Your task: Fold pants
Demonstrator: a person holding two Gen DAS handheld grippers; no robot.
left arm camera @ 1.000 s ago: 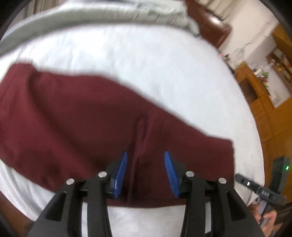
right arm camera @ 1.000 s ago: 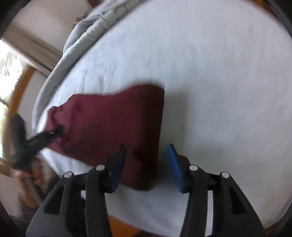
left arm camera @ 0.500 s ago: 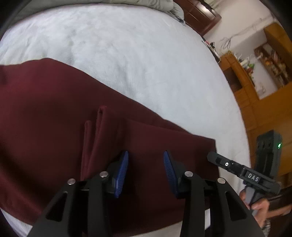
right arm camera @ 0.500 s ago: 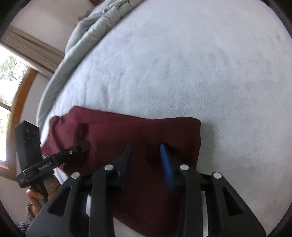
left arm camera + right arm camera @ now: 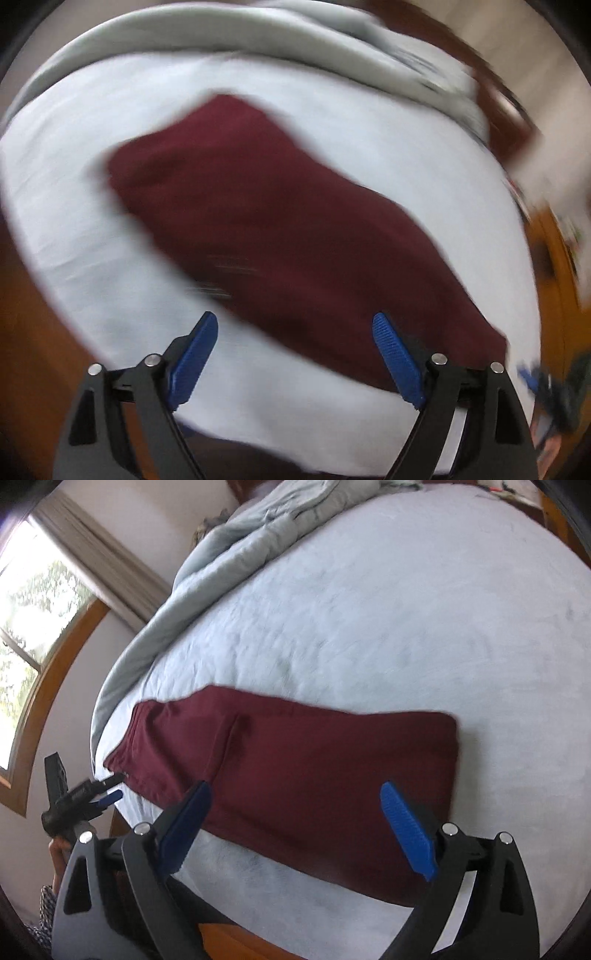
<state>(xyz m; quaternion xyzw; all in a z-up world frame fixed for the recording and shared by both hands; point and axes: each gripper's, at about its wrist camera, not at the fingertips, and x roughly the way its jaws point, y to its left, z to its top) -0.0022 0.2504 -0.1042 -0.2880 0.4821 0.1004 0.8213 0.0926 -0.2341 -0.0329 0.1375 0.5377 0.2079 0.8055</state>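
Dark red pants point(image 5: 295, 768) lie flat on a white bed point(image 5: 406, 609) as a long folded strip, waistband at the left end. In the blurred left wrist view the pants point(image 5: 277, 229) stretch diagonally across the bed point(image 5: 92, 240). My left gripper point(image 5: 295, 354) is open and empty, above the pants' near edge. My right gripper point(image 5: 295, 823) is open and empty, above the near edge of the pants. The left gripper also shows in the right wrist view point(image 5: 85, 797), beside the waistband end.
A grey quilt point(image 5: 258, 542) is bunched along the far side of the bed. A window with a wooden frame point(image 5: 44, 672) and a curtain are at the left. Wooden furniture point(image 5: 554, 251) stands to the right of the bed.
Both grippers have opened wide and pulled back from the pants. The pants now lie released and flat on the bed. The left view has swung and is blurred.
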